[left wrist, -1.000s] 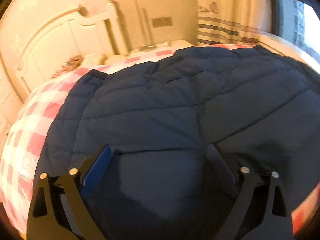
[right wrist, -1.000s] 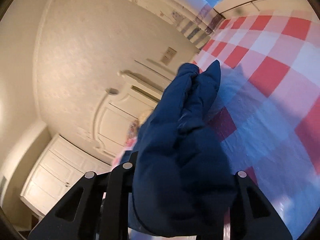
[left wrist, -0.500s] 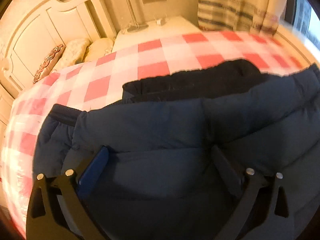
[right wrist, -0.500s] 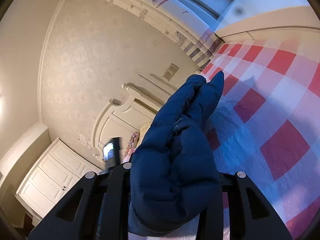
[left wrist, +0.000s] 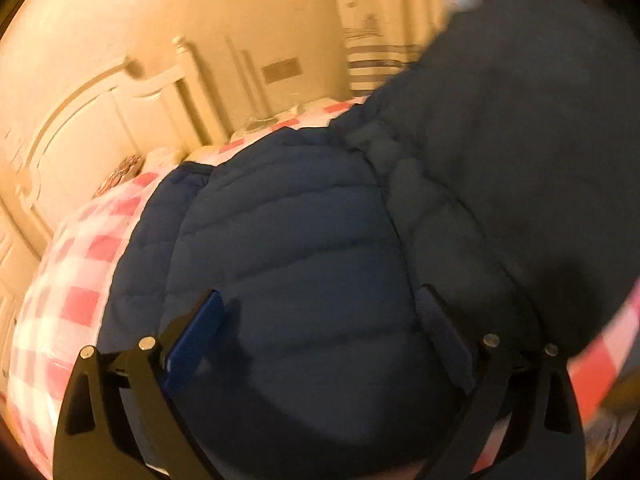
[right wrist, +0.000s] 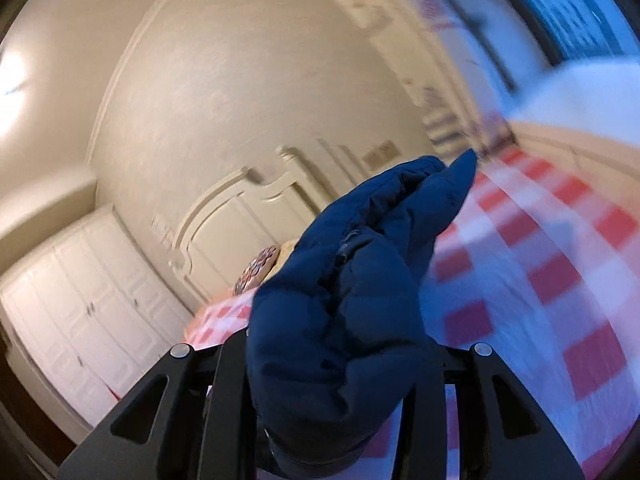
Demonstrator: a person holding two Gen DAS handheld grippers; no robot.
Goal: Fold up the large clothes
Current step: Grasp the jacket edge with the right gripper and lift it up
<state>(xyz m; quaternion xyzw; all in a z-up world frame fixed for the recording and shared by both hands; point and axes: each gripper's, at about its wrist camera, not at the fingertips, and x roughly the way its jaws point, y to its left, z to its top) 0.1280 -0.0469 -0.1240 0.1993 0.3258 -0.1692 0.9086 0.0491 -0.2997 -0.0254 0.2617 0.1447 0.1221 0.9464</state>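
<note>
The right gripper [right wrist: 332, 344] has its jaws clenched on a thick bunch of the navy padded jacket [right wrist: 344, 292], which bulges up between the two black fingers and tapers to a point toward the far wall; this bunch is lifted clear of the bed [right wrist: 560, 280], whose red and white checked cover shows blurred to the right. The left gripper [left wrist: 320, 320] has its jaws spread wide and released, a blue pad [left wrist: 196, 340] showing on the left finger, and it hovers over the jacket [left wrist: 288, 240] with nothing pinched between them. Below it the quilted body of the jacket lies spread on the checked cover, while a darker part of it rises at the upper right of that view, blurred. Beyond the bed stand a cream headboard [left wrist: 120, 120], a patterned pillow [right wrist: 258, 268] at its foot, and white cupboard doors [right wrist: 80, 300] to the left.
</note>
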